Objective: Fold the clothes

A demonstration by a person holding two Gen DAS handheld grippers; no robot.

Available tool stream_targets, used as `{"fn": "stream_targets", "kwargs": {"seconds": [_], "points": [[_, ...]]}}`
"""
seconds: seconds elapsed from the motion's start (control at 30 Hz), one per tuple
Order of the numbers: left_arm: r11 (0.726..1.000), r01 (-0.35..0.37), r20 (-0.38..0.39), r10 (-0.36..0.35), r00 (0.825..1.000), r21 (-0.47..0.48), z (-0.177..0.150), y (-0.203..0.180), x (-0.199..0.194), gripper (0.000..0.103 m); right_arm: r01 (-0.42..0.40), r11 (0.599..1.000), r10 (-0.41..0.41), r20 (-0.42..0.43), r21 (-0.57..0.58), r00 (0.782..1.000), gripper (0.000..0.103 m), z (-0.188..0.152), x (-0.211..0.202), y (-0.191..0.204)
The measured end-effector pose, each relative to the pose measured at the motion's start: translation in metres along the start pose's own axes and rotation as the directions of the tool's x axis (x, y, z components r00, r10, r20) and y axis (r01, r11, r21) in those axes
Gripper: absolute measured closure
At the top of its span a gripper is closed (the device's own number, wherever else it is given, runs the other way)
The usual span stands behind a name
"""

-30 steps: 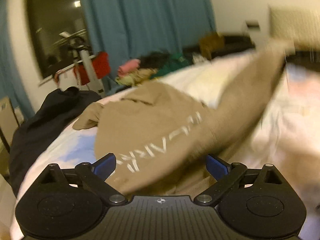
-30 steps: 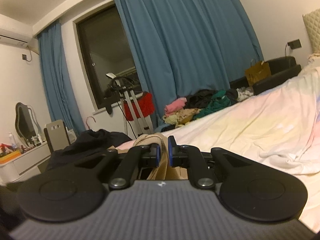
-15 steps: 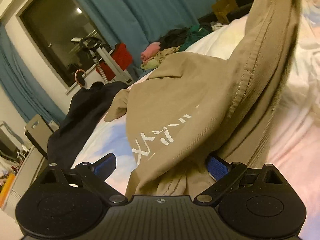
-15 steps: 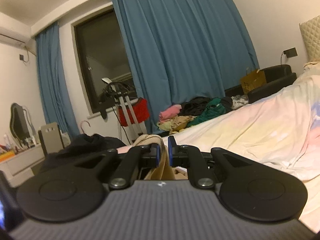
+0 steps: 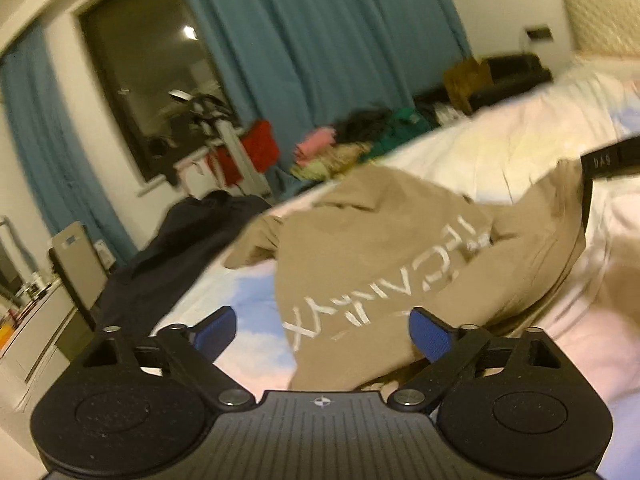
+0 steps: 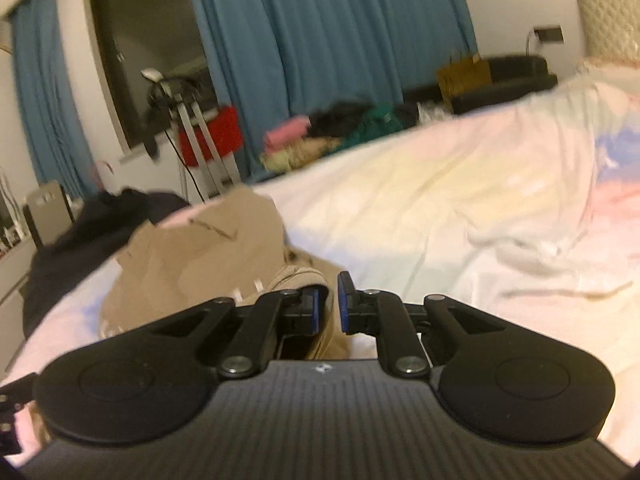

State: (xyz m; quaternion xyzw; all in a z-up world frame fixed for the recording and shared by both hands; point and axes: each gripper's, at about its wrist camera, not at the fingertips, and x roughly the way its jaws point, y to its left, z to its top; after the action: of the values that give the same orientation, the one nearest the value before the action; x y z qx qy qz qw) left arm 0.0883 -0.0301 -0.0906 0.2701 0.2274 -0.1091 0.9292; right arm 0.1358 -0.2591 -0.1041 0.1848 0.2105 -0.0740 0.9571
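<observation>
A tan shirt (image 5: 380,248) with white lettering lies spread on the pastel bed sheet (image 5: 500,148). My left gripper (image 5: 322,334) hovers open over the shirt's near edge, with its blue pads wide apart and nothing gripped. At the right of the left wrist view, the black right gripper (image 5: 612,160) holds up the shirt's right corner. In the right wrist view my right gripper (image 6: 328,308) is shut on a bunched fold of the tan shirt (image 6: 208,256), low over the bed sheet (image 6: 460,200).
A dark garment (image 5: 172,256) lies on the bed's far left edge. Beyond the bed are a pile of mixed clothes (image 5: 340,148), a stand with a red cloth (image 5: 256,148), blue curtains and a grey chair (image 5: 76,256).
The right gripper has come down with its shirt corner, so the raised fold now hangs low over the bed. The left gripper has stayed open and tilted back.
</observation>
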Motion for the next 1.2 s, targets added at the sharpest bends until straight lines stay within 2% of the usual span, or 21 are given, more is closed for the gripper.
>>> {"fn": "stream_targets", "kwargs": {"seconds": [0.07, 0.1, 0.13, 0.2, 0.3, 0.4, 0.5, 0.57, 0.63, 0.73, 0.8, 0.83, 0.87, 0.93, 1.03, 1.13, 1.2], "points": [[0.991, 0.090, -0.059, -0.085, 0.995, 0.095, 0.001, -0.005, 0.017, 0.019, 0.010, 1.000, -0.009, -0.054, 0.020, 0.999, 0.083, -0.001, 0.006, -0.005], [0.982, 0.133, -0.084, -0.123, 0.989, 0.137, 0.000, -0.007, 0.022, 0.020, 0.011, 0.999, -0.009, -0.074, 0.034, 0.997, 0.063, -0.002, 0.008, -0.009], [0.971, 0.178, -0.096, -0.164, 0.982, 0.161, -0.001, -0.005, 0.026, 0.022, 0.015, 0.999, -0.010, -0.090, 0.048, 0.996, 0.034, -0.003, 0.009, -0.013], [0.948, 0.259, -0.108, -0.243, 0.964, 0.186, -0.004, 0.001, 0.029, 0.021, 0.026, 0.997, -0.017, -0.112, 0.076, 0.994, 0.009, -0.005, 0.007, -0.020], [0.923, 0.300, -0.110, -0.281, 0.953, 0.241, -0.011, 0.008, 0.030, 0.024, 0.034, 0.997, -0.022, -0.157, 0.076, 0.987, 0.011, -0.005, 0.002, -0.026], [0.908, 0.336, -0.097, -0.321, 0.942, 0.252, -0.015, 0.023, 0.024, 0.035, 0.042, 0.997, -0.030, -0.184, 0.063, 0.983, 0.011, -0.003, -0.005, -0.033], [0.883, 0.391, -0.041, -0.394, 0.918, 0.259, -0.023, 0.036, 0.009, 0.035, 0.068, 0.991, -0.045, -0.185, 0.117, 0.982, 0.011, 0.002, -0.012, -0.049], [0.863, 0.403, -0.027, -0.415, 0.909, 0.305, -0.032, 0.034, 0.005, 0.033, 0.042, 0.978, 0.000, -0.201, 0.204, 0.980, 0.011, 0.005, -0.012, -0.062], [0.847, 0.401, -0.039, -0.414, 0.909, 0.350, -0.039, 0.026, 0.007, 0.033, 0.010, 0.958, 0.055, -0.216, 0.286, 0.975, 0.011, 0.006, -0.011, -0.072], [0.849, 0.347, -0.059, -0.354, 0.933, 0.399, -0.042, 0.013, 0.021, 0.037, -0.006, 0.948, 0.072, -0.195, 0.319, 0.978, 0.011, 0.006, -0.016, -0.076], [0.862, 0.346, -0.056, -0.351, 0.935, 0.372, -0.038, 0.015, 0.031, 0.050, -0.018, 0.940, 0.084, -0.181, 0.341, 0.980, 0.011, 0.007, -0.019, -0.079], [0.869, 0.356, -0.054, -0.361, 0.931, 0.342, -0.034, 0.018, 0.035, 0.062, -0.023, 0.936, 0.090, -0.174, 0.351, 0.981, 0.011, 0.007, -0.020, -0.080], [0.877, 0.370, -0.050, -0.374, 0.926, 0.306, -0.030, 0.023, 0.036, 0.074, -0.029, 0.932, 0.095, -0.167, 0.362, 0.981, 0.011, 0.007, -0.022, -0.081], [0.882, 0.415, -0.031, -0.419, 0.907, 0.223, -0.024, 0.037, 0.033, 0.083, -0.040, 0.923, 0.106, -0.152, 0.382, 0.983, 0.011, 0.007, -0.025, -0.084], [0.875, 0.473, -0.001, -0.475, 0.880, 0.106, -0.020, 0.059, 0.030, 0.085, -0.058, 0.909, 0.122, -0.129, 0.413, 0.984, 0.011, 0.007, -0.030, -0.088], [0.861, 0.509, 0.006, -0.509, 0.861, 0.010, -0.018, 0.072, 0.031, 0.087, -0.076, 0.893, 0.136, -0.106, 0.443, 0.985, 0.011, 0.008, -0.035, -0.091], [0.837, 0.545, 0.013, -0.545, 0.838, -0.048, -0.016, 0.080, 0.032, 0.087, -0.134, 0.888, 0.164, -0.030, 0.439, 0.986, 0.010, 0.013, -0.044, -0.090]]}}
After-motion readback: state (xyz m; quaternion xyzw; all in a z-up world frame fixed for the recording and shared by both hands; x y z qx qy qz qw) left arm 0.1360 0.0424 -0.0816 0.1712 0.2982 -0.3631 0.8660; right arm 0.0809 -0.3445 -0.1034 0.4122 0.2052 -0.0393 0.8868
